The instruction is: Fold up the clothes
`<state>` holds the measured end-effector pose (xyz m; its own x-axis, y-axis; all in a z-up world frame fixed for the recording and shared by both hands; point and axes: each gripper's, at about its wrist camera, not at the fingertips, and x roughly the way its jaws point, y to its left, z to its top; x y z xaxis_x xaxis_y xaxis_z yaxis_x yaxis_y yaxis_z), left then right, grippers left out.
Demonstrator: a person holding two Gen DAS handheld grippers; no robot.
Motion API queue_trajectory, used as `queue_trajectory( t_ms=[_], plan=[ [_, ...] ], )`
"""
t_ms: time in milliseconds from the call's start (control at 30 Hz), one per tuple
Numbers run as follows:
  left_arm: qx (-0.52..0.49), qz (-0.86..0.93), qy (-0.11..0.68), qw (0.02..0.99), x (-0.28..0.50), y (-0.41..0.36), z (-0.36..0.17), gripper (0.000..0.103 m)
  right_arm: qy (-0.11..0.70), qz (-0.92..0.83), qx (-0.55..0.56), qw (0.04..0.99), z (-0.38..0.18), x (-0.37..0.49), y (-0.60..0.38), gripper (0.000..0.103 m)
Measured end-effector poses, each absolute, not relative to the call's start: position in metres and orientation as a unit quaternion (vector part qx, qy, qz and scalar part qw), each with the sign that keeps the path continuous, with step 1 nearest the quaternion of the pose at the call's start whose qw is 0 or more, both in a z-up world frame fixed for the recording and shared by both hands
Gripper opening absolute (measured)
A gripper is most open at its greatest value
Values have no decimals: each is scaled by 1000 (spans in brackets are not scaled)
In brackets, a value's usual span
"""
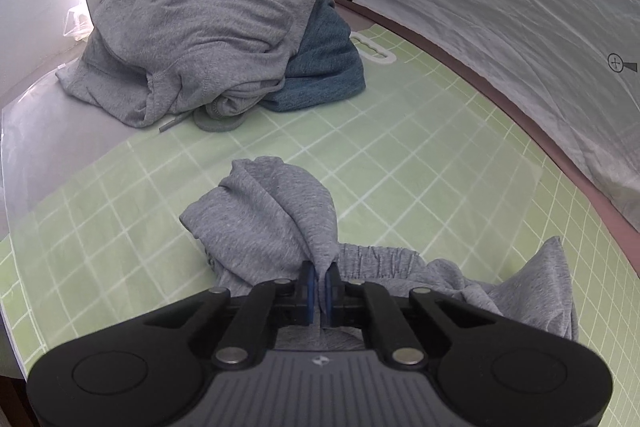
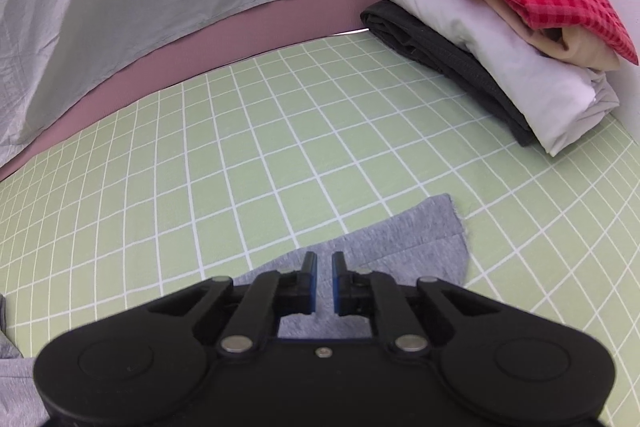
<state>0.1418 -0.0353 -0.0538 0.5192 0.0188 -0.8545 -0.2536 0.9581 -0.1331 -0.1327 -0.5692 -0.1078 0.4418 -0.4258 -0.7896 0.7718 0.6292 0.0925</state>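
Left gripper sits lowest centre in its frame, and we have its blue pads pinched on a thin ridge of the grey shorts, right by the gathered waistband. Right gripper is low centre in its own view, jaws narrow with a slit between them; the grey cloth shows under and behind the pads, but we cannot tell whether any of it is actually caught. That is our main risk: if we lift with only the left side held, the shorts swing from one point and bunch instead of spreading flat. Left bite looks shallow too, just a peak of fabric, so a quick pull could strip it out, or we grab one layer and the other stays on the green grid mat. Shorts lie crumpled across the bottom of both frames, one leg end flat at lower centre right of the right view, another corner humped at the far lower right of the left view. Unfolded pile with its loose drawstring sits upper left of the left view, well apart from the shorts, though a wide sweep could snag it. Folded stack at upper right of the right view is near enough that a careless swing could knock it.
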Motion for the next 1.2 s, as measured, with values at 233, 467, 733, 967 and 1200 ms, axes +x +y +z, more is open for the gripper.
queue_trajectory(
  t_ms=[233, 467, 733, 967, 1200],
  plan=[
    [-123, 78, 492, 859, 124, -27, -60, 6, 383, -357, 254, 813, -125, -115, -563, 53],
    [-129, 82, 493, 856, 113, -22, -62, 7, 396, -360, 261, 803, -139, -88, -555, 61],
    [-117, 83, 487, 861, 113, -25, -62, 7, 417, -357, 188, 814, -141, -87, -550, 39],
    [-130, 82, 466, 871, 105, -19, -52, 5, 364, -388, 212, 819, -120, -141, -563, 1],
    [-126, 86, 463, 873, 87, -8, -48, 4, 349, -371, 271, 817, -111, -166, -565, 31]
  ],
)
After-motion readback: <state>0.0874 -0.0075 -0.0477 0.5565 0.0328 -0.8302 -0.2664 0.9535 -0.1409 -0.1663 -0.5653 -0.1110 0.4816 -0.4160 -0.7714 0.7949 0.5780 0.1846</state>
